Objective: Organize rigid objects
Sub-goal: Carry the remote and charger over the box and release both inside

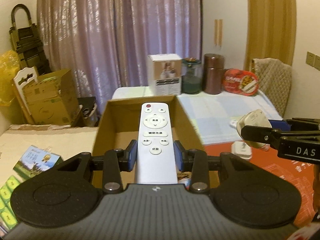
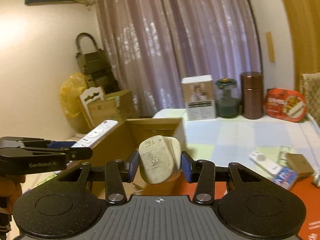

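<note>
My left gripper [image 1: 155, 156] clamps the remote [image 1: 155, 140], long axis pointing away over the cardboard box [image 1: 120, 124]; my right gripper [image 2: 160, 165] pinches a plug [image 2: 160, 160].

Beyond the gripper hangs a mauve curtain [image 1: 120, 32], drawn across the far wall. Ahead and to the right, along the back of a pale checked cloth [image 1: 216, 110], stand a white printed carton [image 1: 165, 74], a green glass jar [image 1: 191, 76], a tall brown canister [image 1: 213, 74] and a red food tray [image 1: 241, 82] propped on edge — the jar just beside the carton. A quilted chair back [image 1: 274, 80] rises further right. Off to the left — a yellow bag [image 1: 8, 80], stacked cardboard cartons [image 1: 50, 98] and a folded dark trolley [image 1: 26, 40].
</note>
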